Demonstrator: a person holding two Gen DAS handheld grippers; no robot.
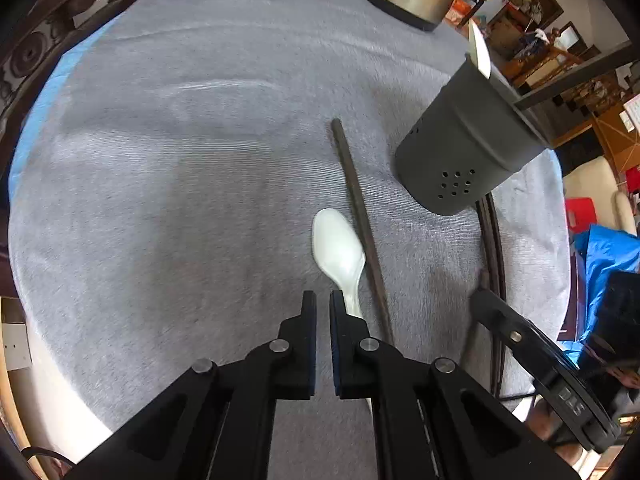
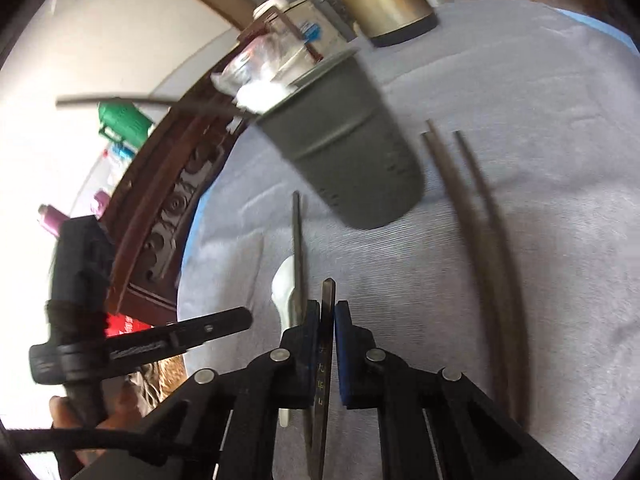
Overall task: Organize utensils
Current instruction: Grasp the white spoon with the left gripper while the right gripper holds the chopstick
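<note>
1. The right gripper [image 2: 327,312] is clamped on one dark chopstick [image 2: 326,360]; the stick passes between the two pads, and its tip comes out toward 12 o'clock.
2. The left gripper [image 1: 322,304] holds nothing. Its fingers are almost together, with only a narrow gap, above the cloth and just beside the handle of the white spoon [image 1: 340,248].
3. The spoon lies on the grey cloth [image 1: 180,200], its bowl toward 12 o'clock. A loose chopstick [image 1: 360,220] lies just beside it at 3 o'clock.
4. The grey utensil holder [image 1: 464,148] stands at about 1 o'clock from the left gripper, with something white [image 1: 480,52] already in it. Two more chopsticks [image 2: 476,216] lie beyond the holder at 3 o'clock.
5. Risk, as I judge it: the grip is near the stick's tip, so the long free end could swing and the stick could slip or miss the holder's mouth. The stick may also push the light holder over.
6. The right view is blurred but shows the held chopstick. The left view does not show this grip; it shows the spoon sharply and the holes in the holder.
</note>
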